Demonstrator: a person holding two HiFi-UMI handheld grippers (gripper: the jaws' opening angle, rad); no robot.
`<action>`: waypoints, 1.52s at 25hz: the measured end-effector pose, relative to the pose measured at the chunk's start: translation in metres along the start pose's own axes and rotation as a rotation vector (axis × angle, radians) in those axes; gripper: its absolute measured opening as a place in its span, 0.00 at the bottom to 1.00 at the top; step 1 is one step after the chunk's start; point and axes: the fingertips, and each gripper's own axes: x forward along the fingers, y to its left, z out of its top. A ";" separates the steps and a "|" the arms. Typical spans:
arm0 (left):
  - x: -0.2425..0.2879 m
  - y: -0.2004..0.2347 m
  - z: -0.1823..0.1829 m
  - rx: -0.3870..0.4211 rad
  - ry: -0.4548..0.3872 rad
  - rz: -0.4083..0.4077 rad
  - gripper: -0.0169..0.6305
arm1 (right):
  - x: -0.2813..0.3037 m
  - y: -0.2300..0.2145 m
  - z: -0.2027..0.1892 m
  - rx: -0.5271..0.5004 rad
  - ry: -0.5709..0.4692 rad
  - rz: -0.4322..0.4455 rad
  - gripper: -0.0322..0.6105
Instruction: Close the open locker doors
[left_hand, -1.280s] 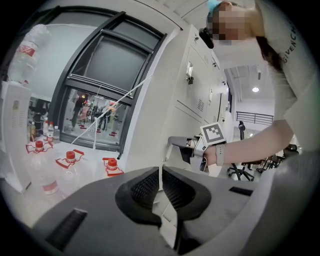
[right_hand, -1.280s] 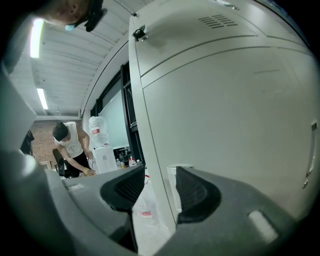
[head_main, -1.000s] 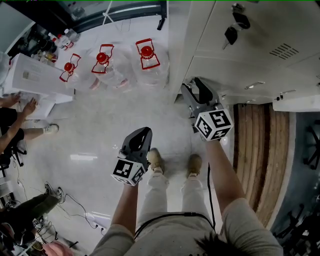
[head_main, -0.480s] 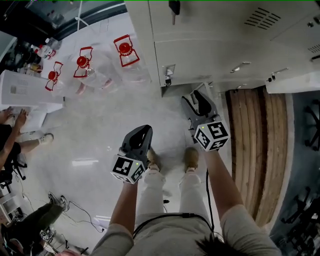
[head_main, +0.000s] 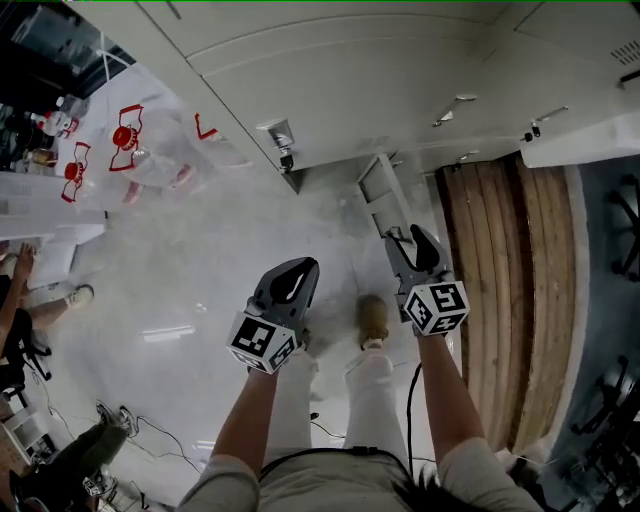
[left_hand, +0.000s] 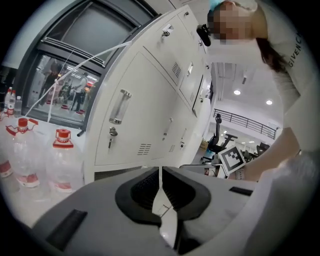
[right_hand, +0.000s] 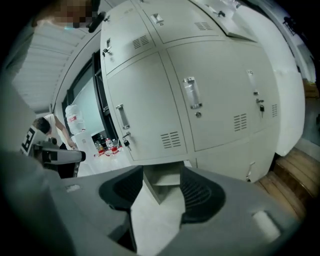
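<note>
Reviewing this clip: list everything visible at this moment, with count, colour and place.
Lockers: one bank, off-white, top of the head view.
Open locker door: one for certain, off-white, low, ahead of the right gripper.
Water bottles: three, clear with red caps, on the floor left of the lockers.
Wooden boards: several, brown, on the floor at right.
Table: one, white, left edge.
Bystanders: two partly seen, left edge.
Shoe: one showing, tan, between the grippers.
Left gripper: grey, jaws together, empty.
Right gripper: grey, jaws apart, just opened slightly further, nothing between them.
</note>
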 end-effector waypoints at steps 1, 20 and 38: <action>0.006 -0.003 -0.007 -0.002 0.008 -0.010 0.05 | -0.003 -0.008 -0.009 0.005 0.009 -0.011 0.39; 0.068 -0.021 -0.108 -0.020 0.096 -0.055 0.05 | 0.000 -0.111 -0.138 0.071 0.136 -0.069 0.43; 0.027 0.039 -0.112 -0.037 0.069 0.040 0.05 | 0.021 -0.040 -0.145 0.018 0.163 0.042 0.43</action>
